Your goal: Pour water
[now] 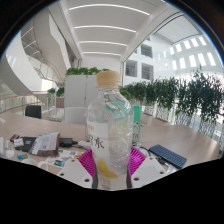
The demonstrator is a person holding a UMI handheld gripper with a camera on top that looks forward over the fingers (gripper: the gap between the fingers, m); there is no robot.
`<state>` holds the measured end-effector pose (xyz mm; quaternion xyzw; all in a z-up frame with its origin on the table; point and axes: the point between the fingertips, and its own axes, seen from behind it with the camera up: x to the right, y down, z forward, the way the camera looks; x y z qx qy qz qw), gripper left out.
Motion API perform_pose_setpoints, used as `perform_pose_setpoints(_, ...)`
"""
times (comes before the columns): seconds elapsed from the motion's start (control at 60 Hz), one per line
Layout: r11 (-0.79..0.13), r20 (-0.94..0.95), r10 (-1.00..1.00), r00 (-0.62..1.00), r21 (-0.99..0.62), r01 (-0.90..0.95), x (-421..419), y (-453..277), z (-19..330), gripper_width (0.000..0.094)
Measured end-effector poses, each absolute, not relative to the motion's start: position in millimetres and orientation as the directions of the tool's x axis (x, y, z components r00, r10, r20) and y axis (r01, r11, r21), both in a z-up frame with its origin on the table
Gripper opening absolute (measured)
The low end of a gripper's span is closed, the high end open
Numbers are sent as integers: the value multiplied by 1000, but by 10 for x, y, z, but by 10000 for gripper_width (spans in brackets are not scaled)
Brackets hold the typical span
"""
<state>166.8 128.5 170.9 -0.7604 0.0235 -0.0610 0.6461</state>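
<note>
A clear plastic water bottle [111,130] with a white cap and a pale label stands upright between my fingers. My gripper [111,162] is shut on the bottle: both pink pads [88,160] press on its lower body, left and right. The bottle's base is hidden below the fingers. No cup or other vessel shows near the bottle.
A table [40,168] lies below with papers [45,143], small items and a dark notebook [167,155] to the right. Beyond are white planters with green plants [185,100] and a large bright hall.
</note>
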Motion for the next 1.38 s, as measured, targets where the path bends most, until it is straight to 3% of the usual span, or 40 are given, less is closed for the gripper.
perform_pose_setpoints(0.05, -208, 46, -108, 993, -978, 23, 1768, 1308, 1323, 380)
perform_pose_setpoints(0.15, -246, 8, -61, 998, -969, -7, 1863, 1311, 1026, 396)
perform_pose_setpoints(0.183, -238, -22, -50, 998, -971, -34, 1688, 1438, 683, 402)
perform_pose_setpoints(0.2, -238, -26, -36, 999, -971, -33, 1846, 1322, 855, 403)
perform_pose_setpoints(0.25, -235, -30, -1, 1000, -972, -29, 1812, 1336, 806, 414)
perform_pose_setpoints(0.283, -251, -24, 12, 1000, -968, -20, 1807, 1330, 726, 425)
perform_pose_setpoints(0.3, -267, -28, 19, 999, -963, -22, 1672, 1422, 494, 437)
perform_pose_setpoints(0.333, -226, -25, 30, 999, -974, -18, 1842, 1255, 718, 435)
perform_pose_setpoints(0.517, -216, -40, 42, 998, -976, -30, 1781, 1295, 678, 474)
perform_pose_setpoints(0.633, -322, -31, 69, 997, -947, -7, 1706, 1175, 605, 572)
perform_pose_setpoints(0.7, -424, -42, 84, 996, -905, -3, 1734, 945, 499, 749)
perform_pose_setpoints(0.75, -442, -69, 76, 995, -897, -28, 1739, 732, 605, 857)
perform_pose_setpoints(0.983, -464, -29, 2, 1000, -886, -25, 1688, -502, 1243, 835)
perform_pose_setpoints(1.117, -445, 1, -27, 1000, -896, -11, 1384, -1276, 1740, 836)
perform_pose_setpoints(1.383, -449, -19, -77, 997, -892, -52, 851, -2525, 2397, 831)
